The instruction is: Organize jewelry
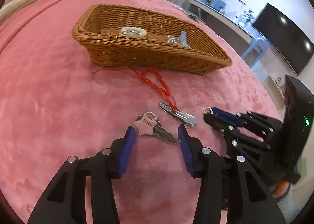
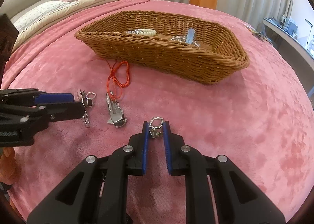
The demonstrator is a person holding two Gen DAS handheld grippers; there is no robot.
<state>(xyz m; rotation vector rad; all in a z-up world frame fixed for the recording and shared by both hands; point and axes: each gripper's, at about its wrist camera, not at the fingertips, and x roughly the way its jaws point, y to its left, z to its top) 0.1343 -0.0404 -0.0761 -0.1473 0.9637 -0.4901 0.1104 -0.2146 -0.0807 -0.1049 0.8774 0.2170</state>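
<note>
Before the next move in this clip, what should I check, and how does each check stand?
1. Right gripper has its item: ok, its fingers are closed around a sparkly earring.
2. Left gripper is ready to grasp: ok, open, fingers either side of the pink star keychain with key; contact cannot tell.
3. Wicker basket has room: ok, only a white bead bracelet and silver pieces inside.
4. Red cord clear of the left gripper's grasp: ok, it trails from the metal clip toward the basket.
5. Grippers clear of each other: ok, apart.
6. Earring firmly seated: cannot tell.
</note>
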